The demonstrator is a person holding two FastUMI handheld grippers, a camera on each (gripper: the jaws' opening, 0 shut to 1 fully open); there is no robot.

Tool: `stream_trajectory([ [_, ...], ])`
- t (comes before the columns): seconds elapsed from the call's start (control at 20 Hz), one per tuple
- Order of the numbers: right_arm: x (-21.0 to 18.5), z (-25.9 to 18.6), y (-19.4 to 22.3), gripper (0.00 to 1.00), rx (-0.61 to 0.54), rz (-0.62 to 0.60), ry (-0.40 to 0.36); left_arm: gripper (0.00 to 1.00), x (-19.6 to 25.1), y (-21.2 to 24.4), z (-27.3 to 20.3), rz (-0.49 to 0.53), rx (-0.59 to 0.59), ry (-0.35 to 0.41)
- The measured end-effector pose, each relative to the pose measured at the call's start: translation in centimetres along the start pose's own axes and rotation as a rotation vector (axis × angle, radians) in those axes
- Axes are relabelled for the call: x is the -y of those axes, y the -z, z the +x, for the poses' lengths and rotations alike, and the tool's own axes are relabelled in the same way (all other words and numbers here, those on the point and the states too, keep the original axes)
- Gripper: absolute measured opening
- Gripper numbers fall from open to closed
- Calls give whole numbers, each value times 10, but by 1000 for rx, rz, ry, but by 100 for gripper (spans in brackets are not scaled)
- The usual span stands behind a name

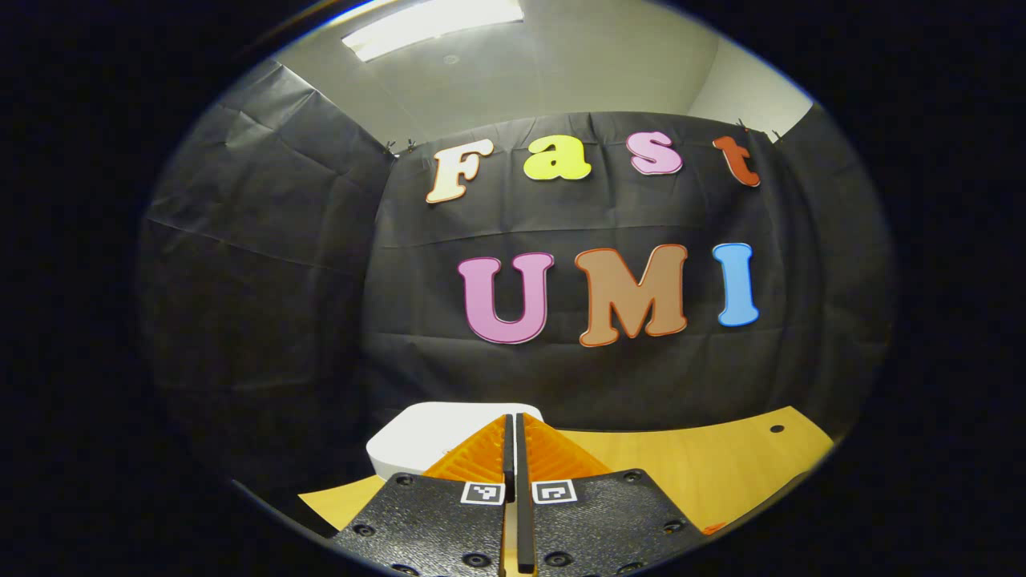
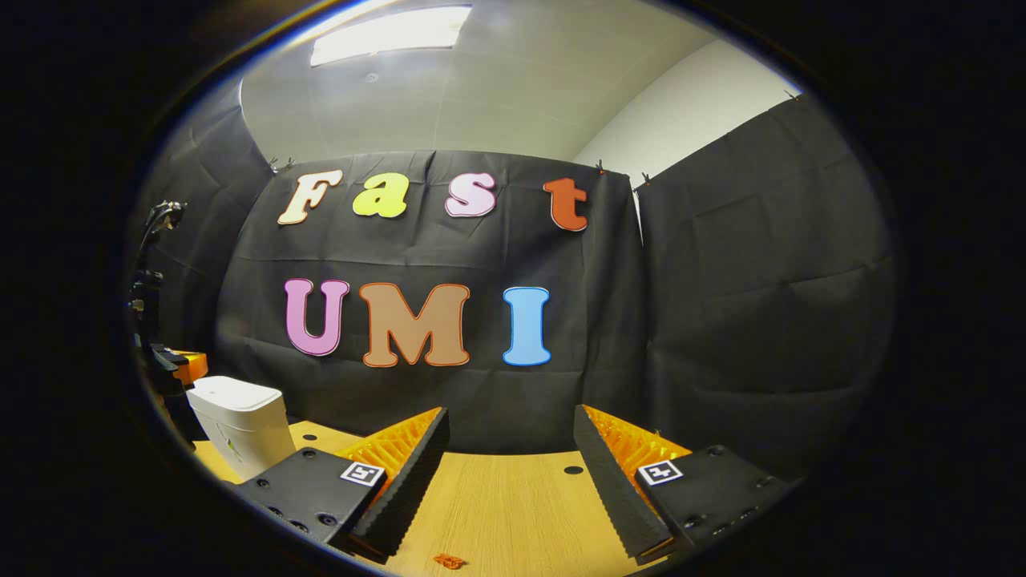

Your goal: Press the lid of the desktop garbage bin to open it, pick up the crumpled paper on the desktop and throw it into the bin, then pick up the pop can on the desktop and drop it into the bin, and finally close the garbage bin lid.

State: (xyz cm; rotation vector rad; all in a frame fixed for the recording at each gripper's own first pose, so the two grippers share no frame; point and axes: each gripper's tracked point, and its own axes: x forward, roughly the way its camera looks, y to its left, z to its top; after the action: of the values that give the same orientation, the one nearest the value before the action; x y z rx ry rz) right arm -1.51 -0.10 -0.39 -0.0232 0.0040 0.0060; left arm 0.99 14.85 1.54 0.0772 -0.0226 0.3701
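Note:
The white garbage bin (image 1: 429, 439) sits just beyond my left gripper (image 1: 514, 425), whose fingers are pressed together with nothing between them, their tips above the bin's lid. In the right gripper view the same bin (image 2: 240, 425) stands at the far left on the wooden desktop (image 2: 497, 497), its lid down. The left gripper (image 2: 180, 369) shows just above and behind that bin. My right gripper (image 2: 510, 437) stands open over bare desktop with nothing between its fingers.
Black cloth walls close the booth at the back and both sides. The desktop (image 1: 705, 473) has small round holes (image 2: 572, 470). A small orange scrap (image 2: 449, 561) lies near the front edge, under the right gripper.

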Motion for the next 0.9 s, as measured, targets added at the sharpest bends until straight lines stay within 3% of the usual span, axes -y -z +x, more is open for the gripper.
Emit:
stream_trajectory([
  [0.35, -7, -5, 1, 100, -3, -31, 18, 0, -47, 32, 43, 42, -46, -97],
  [0.85, -14, -4, 7, 98, -22, -63, 11, 0, -50, 89, 50, 43, -183, -96],
  [0.9, -14, -3, 8, 98, -23, -66, 9, 0, -51, 85, 52, 61, -139, -89],
])
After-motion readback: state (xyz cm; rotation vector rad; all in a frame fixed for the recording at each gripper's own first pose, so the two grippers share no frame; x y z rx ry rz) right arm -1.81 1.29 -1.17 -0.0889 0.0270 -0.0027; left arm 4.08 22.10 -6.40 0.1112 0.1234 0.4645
